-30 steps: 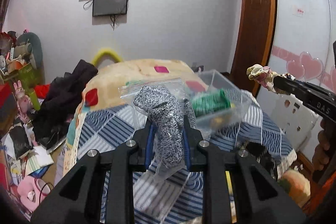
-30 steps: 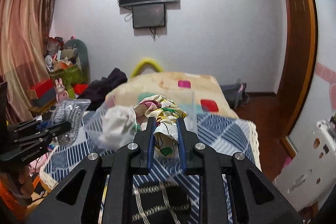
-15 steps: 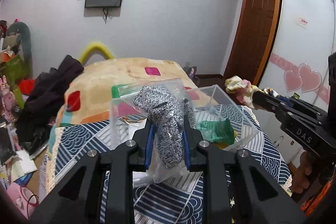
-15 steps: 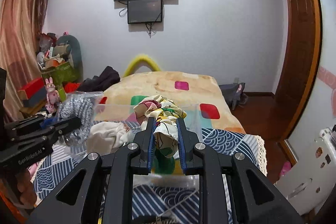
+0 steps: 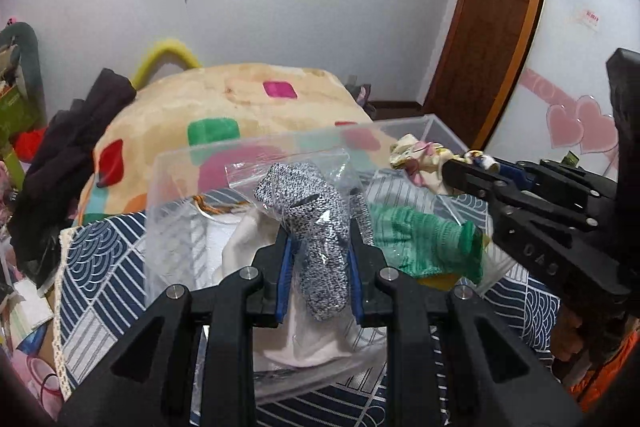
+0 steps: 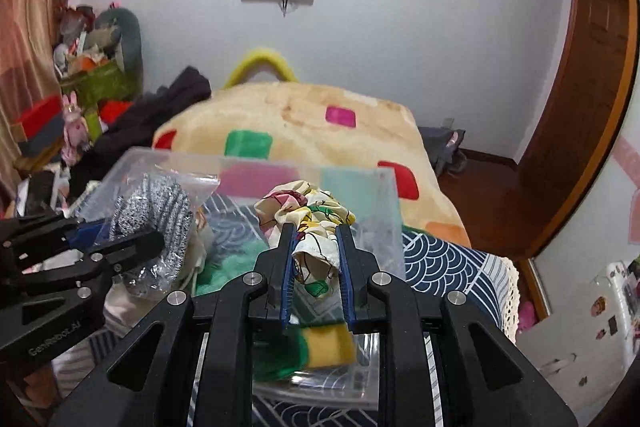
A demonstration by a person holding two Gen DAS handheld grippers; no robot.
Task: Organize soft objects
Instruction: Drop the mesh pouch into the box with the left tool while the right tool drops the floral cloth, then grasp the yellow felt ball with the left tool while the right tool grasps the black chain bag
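Note:
My left gripper (image 5: 320, 237) is shut on a speckled black-and-white knit item in a clear plastic bag (image 5: 316, 227), held over a clear plastic box (image 5: 436, 125) on the bed. My right gripper (image 6: 316, 231) is shut on a floral cream fabric scrunchie (image 6: 306, 205), also above the box (image 6: 384, 215). Inside the box lie a green knit piece (image 5: 420, 239), a pale cloth (image 5: 240, 251) and a yellow-and-green soft item (image 6: 328, 347). The right gripper (image 5: 456, 167) shows at the right of the left wrist view, the left gripper (image 6: 148, 243) at the left of the right wrist view.
The box stands on a blue-and-white patterned bedspread (image 5: 100, 259), with a beige blanket with coloured squares (image 5: 240, 103) behind it. Dark clothes (image 5: 68, 147) are heaped at the bed's left edge. Cluttered shelves (image 6: 88, 75) stand left, a wooden door frame (image 5: 492, 47) right.
Both grippers have moved forward and down toward the clear box, still holding their items. The box now lies right under both loads and looks larger.

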